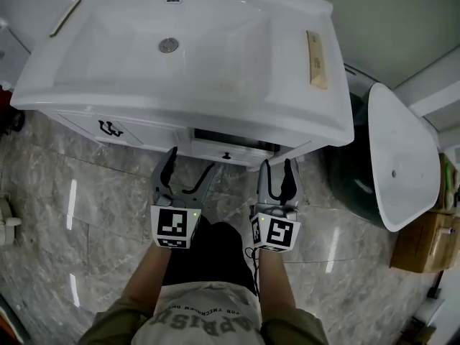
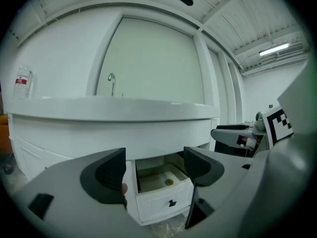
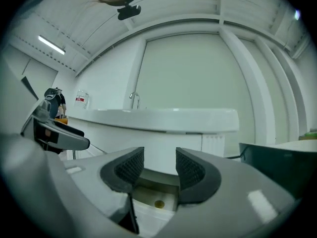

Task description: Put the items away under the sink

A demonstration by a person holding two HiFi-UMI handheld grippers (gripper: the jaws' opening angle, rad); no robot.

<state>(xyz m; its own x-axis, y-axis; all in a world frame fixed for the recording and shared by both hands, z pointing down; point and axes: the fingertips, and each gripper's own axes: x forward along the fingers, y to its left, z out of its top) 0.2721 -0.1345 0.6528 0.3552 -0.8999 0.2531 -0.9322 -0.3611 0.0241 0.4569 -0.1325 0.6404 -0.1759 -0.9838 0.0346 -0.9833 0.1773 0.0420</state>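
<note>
the left claw [image 1: 188, 171] and the right claw [image 1: 278, 175] are held side by side in front of the white sink [image 1: 215, 85], both pointing at the drawer [image 1: 226, 149] that stands pulled out below the sink's front edge. in the left gripper view the left claw [image 2: 154, 167] has its jaws wide apart with nothing between them, only the open drawer [image 2: 163, 195] showing beyond. in the right gripper view the right claw [image 3: 159, 167] is partly open, its ridged pads apart and gripping nothing. a small round yellowish thing [image 2: 169, 182] lies on the drawer's floor. one thin wooden piece [image 1: 65, 16] lies on the sink's left rim near the back corner, and a broader wooden piece [image 1: 316, 60] lies along the right rim. a dark bin [image 1: 356, 178] with a white lid [image 1: 402, 164] stands on the floor to the right of the sink.
</note>
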